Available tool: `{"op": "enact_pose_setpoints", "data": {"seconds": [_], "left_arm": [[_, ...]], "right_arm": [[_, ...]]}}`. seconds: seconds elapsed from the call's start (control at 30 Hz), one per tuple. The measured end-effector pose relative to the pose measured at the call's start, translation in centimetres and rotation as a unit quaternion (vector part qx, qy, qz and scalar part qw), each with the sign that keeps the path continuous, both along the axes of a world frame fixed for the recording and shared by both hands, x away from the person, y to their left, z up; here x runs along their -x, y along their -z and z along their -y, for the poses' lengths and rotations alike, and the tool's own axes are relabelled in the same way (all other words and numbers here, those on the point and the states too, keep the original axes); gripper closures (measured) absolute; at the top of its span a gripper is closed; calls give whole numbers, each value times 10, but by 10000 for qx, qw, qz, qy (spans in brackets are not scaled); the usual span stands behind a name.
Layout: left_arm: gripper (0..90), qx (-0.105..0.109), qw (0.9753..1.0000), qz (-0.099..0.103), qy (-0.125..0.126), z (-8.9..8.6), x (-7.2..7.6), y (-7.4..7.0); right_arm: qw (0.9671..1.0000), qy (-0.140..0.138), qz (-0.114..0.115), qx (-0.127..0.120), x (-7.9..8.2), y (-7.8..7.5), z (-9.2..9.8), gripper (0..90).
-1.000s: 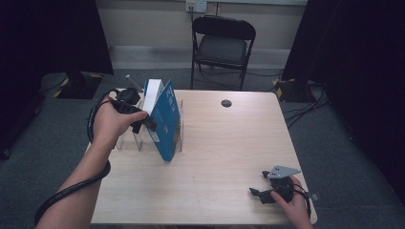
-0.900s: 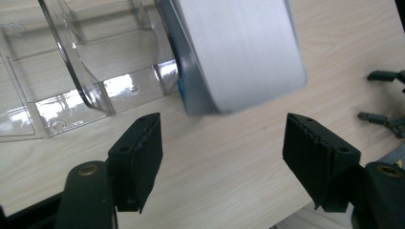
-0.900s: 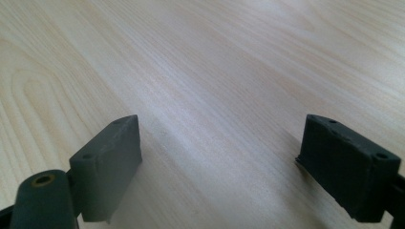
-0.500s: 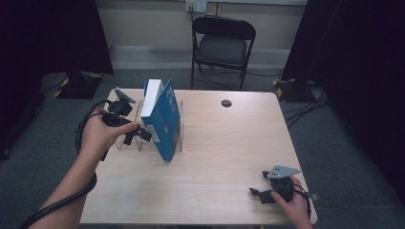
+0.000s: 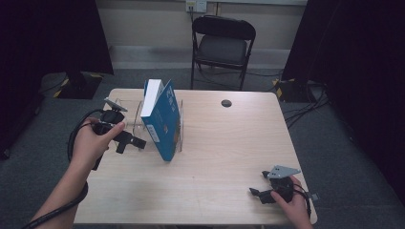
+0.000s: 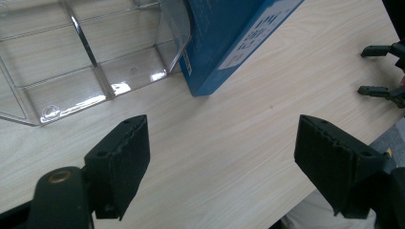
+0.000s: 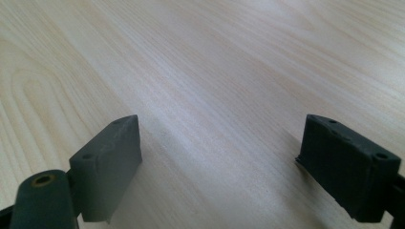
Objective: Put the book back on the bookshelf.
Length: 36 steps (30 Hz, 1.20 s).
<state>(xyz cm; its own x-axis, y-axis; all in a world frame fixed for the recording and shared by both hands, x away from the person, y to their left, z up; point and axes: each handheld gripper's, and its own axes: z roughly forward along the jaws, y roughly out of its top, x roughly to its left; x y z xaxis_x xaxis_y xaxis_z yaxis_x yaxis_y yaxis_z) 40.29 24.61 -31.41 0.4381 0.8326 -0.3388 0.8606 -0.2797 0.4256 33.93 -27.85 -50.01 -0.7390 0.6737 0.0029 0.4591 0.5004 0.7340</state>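
Observation:
A blue book (image 5: 162,119) with a white page edge stands tilted in a clear plastic rack (image 5: 129,112) on the left half of the wooden table (image 5: 229,148). My left gripper (image 5: 130,144) is open just left of the book's lower corner, apart from it. In the left gripper view its open jaws (image 6: 222,138) frame bare wood, with the book's corner (image 6: 229,38) and the rack's empty compartments (image 6: 95,62) beyond. My right gripper (image 5: 258,183) rests open near the front right edge, and its own view (image 7: 219,129) looks along bare tabletop.
A small black round disc (image 5: 226,103) lies near the table's far edge. A black folding chair (image 5: 222,43) stands behind the table. The right gripper's fingertips (image 6: 382,71) show at the far right of the left gripper view.
My left gripper has drawn back from the book's side toward the left front of the table. The book stays leaning in the rack. The right gripper has not moved.

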Motion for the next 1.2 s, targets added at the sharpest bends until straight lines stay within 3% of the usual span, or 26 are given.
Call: {"op": "enact_pose_setpoints", "data": {"seconds": [0.33, 0.8, 1.2], "left_arm": [[198, 143, 9999, 62, 20, -11, 9, 14], [206, 299, 9996, 2, -7, -19, 17, 45], [217, 429, 9989, -170, -5, -21, 22, 74]], "right_arm": [[10000, -10, -1, 4, 0, 0, 0, 132], [10000, -12, -1, 6, 0, 0, 0, 132], [10000, -12, 0, 5, 0, 0, 0, 132]]}}
